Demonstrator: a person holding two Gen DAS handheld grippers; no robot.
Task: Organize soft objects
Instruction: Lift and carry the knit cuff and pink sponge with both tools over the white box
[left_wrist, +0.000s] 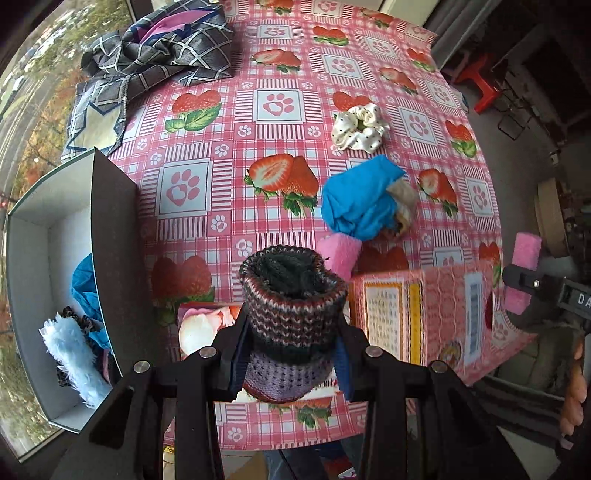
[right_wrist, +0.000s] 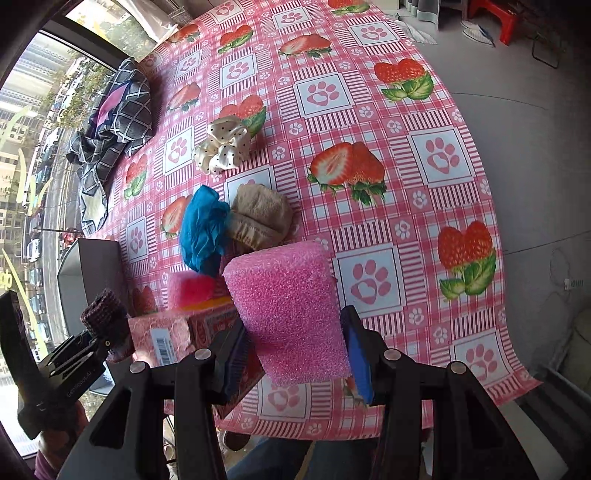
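My left gripper (left_wrist: 290, 354) is shut on a striped knitted sock roll (left_wrist: 291, 314), held above the table's near edge; it also shows in the right wrist view (right_wrist: 105, 312). My right gripper (right_wrist: 295, 350) is shut on a pink sponge (right_wrist: 288, 314), seen at the far right of the left wrist view (left_wrist: 522, 273). A blue cloth (left_wrist: 358, 199) lies mid-table against a beige sock (right_wrist: 260, 218). A white dotted scrunchie (left_wrist: 360, 127) lies beyond them. A pink fuzzy piece (left_wrist: 338, 254) sits behind the pink box.
An open grey box (left_wrist: 110, 236) at the left holds a light-blue fuzzy item (left_wrist: 75, 350) and blue cloth. A pink tissue box (left_wrist: 417, 314) stands near the front edge. A checked grey cloth (left_wrist: 159, 55) lies at the far left. A red stool (left_wrist: 480, 85) stands on the floor.
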